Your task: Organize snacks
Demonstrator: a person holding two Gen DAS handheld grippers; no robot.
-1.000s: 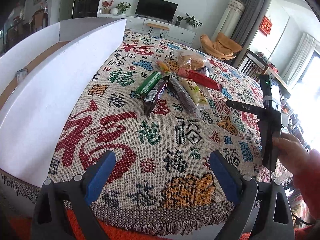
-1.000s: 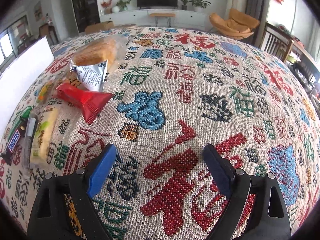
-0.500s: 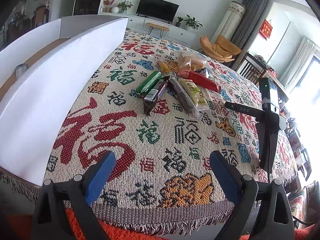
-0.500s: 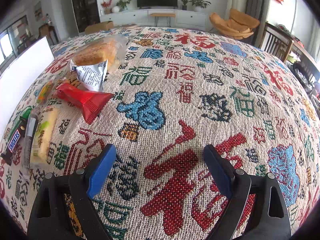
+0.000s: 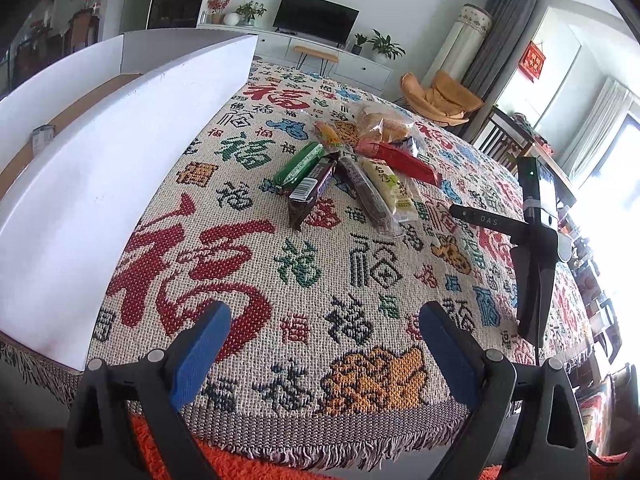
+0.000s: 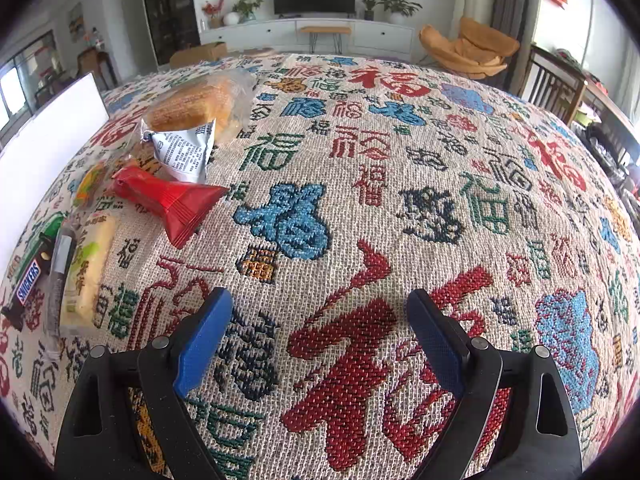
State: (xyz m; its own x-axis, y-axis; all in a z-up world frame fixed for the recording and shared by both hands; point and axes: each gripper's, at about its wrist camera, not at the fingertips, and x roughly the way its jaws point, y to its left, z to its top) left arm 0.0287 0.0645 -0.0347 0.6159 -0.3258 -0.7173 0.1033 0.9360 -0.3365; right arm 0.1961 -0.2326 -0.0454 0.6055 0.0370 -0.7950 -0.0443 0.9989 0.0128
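- White cardboard, the box (image 5: 120, 168) at the left edge of my table (image 5: 360, 280), shows its open inside only in the left wrist view; the right wrist view catches a mere sliver of its wall (image 6: 52, 128). One small item stands inside near the far wall, too blurred to name.
- My left tool (image 5: 324, 344) hangs over the near fringe of the woven cloth, jaws wide, nothing between them.
- Snacks lie in a cluster mid-table, well apart from both tools: a green bar (image 5: 299, 163), a Snickers bar (image 5: 310, 186) just beside it, a dark bar in clear wrap (image 5: 366, 196), a pale yellow cake pack (image 5: 386, 182), a red packet (image 5: 400, 158) and a bagged bread (image 5: 382, 122).
- Only the right wrist view lets me read the Snickers bar's (image 6: 24, 284) name, and it shows a white printed pack (image 6: 184, 152) leaning on the bread, mostly hidden in the other view.
- A small orange-yellow packet (image 5: 328, 134) sits behind the green bar; its print is unreadable.
- My right tool (image 6: 320, 336) hovers over bare cloth right of the snacks, jaws wide and empty; the left view shows its black body (image 5: 536, 240) from the side, its tips out of sight.
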